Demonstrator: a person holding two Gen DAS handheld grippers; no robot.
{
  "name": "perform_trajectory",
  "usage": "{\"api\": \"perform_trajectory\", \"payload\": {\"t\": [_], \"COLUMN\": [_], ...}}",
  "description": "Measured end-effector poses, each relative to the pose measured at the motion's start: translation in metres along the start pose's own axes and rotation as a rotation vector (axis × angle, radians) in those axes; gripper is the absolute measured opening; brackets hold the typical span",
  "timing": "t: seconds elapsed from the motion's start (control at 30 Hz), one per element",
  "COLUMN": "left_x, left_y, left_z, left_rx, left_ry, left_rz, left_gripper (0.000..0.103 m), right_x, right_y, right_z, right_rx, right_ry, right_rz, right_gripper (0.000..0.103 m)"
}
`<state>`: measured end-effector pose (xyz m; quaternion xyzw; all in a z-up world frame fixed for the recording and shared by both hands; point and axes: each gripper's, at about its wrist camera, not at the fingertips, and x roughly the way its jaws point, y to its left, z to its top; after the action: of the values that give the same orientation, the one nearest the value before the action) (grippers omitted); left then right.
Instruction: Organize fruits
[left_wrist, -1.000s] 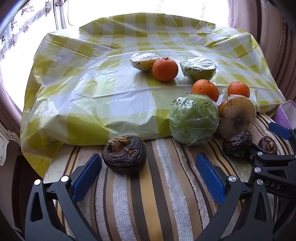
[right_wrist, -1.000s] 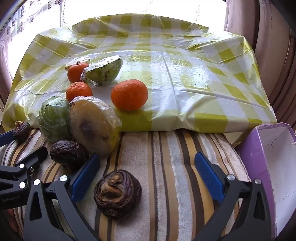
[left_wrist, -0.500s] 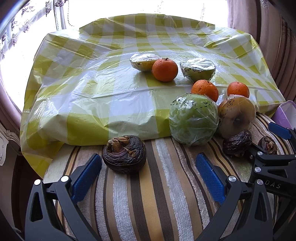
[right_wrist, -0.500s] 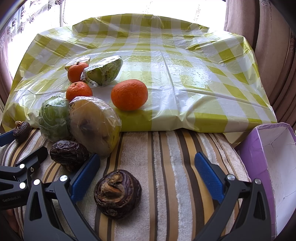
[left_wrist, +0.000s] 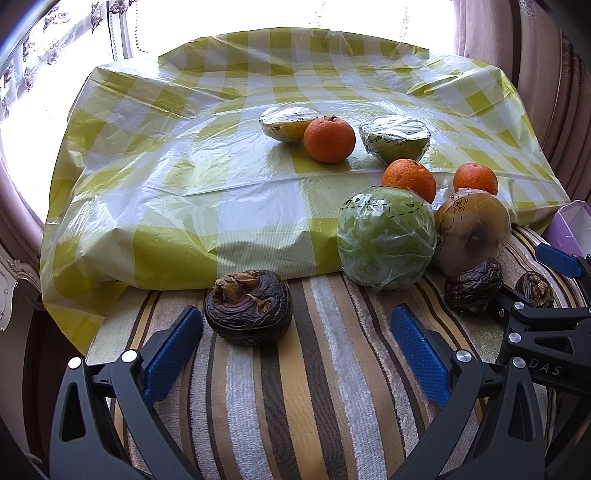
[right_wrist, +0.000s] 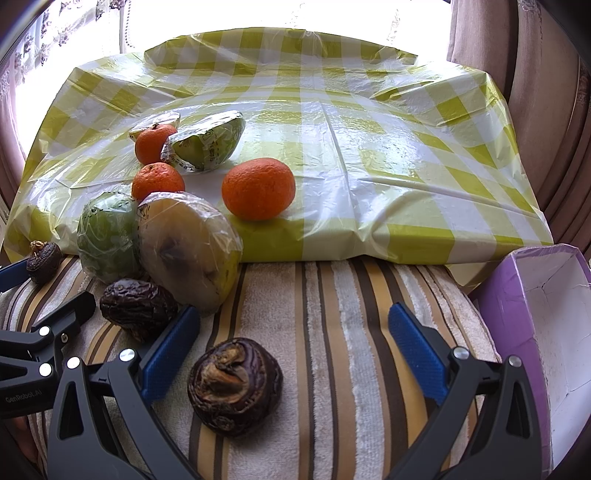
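My left gripper (left_wrist: 295, 347) is open over the striped towel (left_wrist: 317, 406), with a dark wrinkled fruit (left_wrist: 248, 306) just ahead near its left finger. My right gripper (right_wrist: 291, 347) is open, with another dark wrinkled fruit (right_wrist: 234, 386) between its fingers, not gripped. A third dark fruit (right_wrist: 138, 308) lies to its left. A wrapped green apple (left_wrist: 386, 238), a wrapped yellowish half fruit (left_wrist: 472, 229) and three oranges (left_wrist: 328, 139) sit nearby. Two wrapped fruit halves (left_wrist: 395, 138) lie further back on the checked cloth.
A purple cardboard box (right_wrist: 543, 332), open and white inside, stands at the right edge of the towel. A yellow-green checked plastic cloth (left_wrist: 221, 177) covers the raised surface behind. Curtains (right_wrist: 543, 110) hang at the right. My right gripper also shows in the left wrist view (left_wrist: 546, 306).
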<state>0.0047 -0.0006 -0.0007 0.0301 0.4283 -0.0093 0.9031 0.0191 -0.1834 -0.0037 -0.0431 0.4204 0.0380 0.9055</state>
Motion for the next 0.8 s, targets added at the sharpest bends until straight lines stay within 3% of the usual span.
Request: {"api": "perform_trajectory", "payload": {"t": [0.6, 0.8], "left_x": [-0.002, -0.009], "left_y": [-0.002, 0.005], "left_z": [-0.001, 0.0], "left_rx": [-0.001, -0.024], "left_ry": [-0.002, -0.022], "left_rz": [-0.002, -0.041], "left_gripper": [0.099, 0.099], "right_x": [-0.001, -0.01], "right_y": [-0.001, -0.015], "right_z": [-0.001, -0.001], "right_rx": [0.0, 0.01], "right_ry": [0.001, 0.011], "right_rz": [0.004, 0.118], "right_gripper": [0.102, 0.102]}}
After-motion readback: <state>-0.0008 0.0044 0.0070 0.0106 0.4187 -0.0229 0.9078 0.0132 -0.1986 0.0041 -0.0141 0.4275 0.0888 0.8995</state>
